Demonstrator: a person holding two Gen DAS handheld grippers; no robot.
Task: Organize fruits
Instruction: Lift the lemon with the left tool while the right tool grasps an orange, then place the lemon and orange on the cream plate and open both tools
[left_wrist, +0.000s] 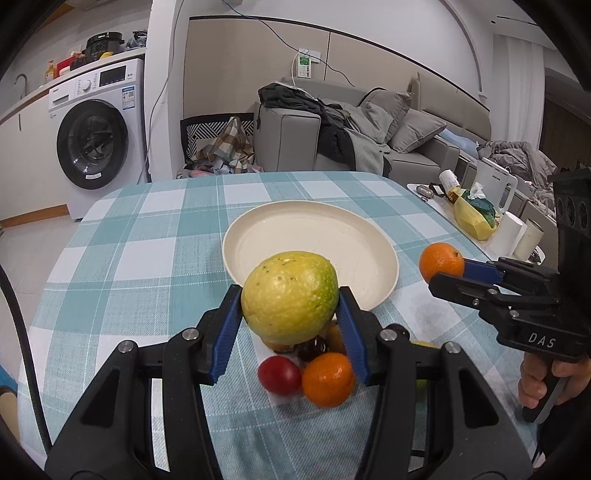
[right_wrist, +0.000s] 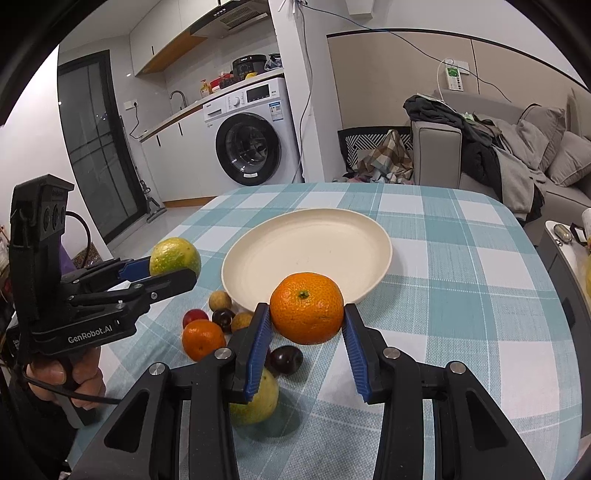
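The left hand-held gripper (left_wrist: 290, 310) is pinching a yellow-green citrus fruit (left_wrist: 290, 295) between its blue pads, holding it clear of the worktop (left_wrist: 140, 258), just in front of the near rim of the cream plate (left_wrist: 310, 236). The right hand-held gripper (right_wrist: 306, 325) is pinching an orange mandarin (right_wrist: 306, 312) the same way, its pads pressing on both sides of the fruit, which is hanging just before the plate's near edge, off the checked cloth. The plate is lying bare near the middle of the worktop.

Under and between the two grippers, a small pile of fruit is sitting on the cloth: a second mandarin (right_wrist: 202, 339), a red plum (right_wrist: 195, 316), two dark plums (right_wrist: 222, 319), two small tan round fruits (right_wrist: 220, 301) and another yellow-green fruit (right_wrist: 258, 400), partly hidden behind the right gripper's left finger. A person's hand (right_wrist: 70, 376) is gripping the left gripper's handle.
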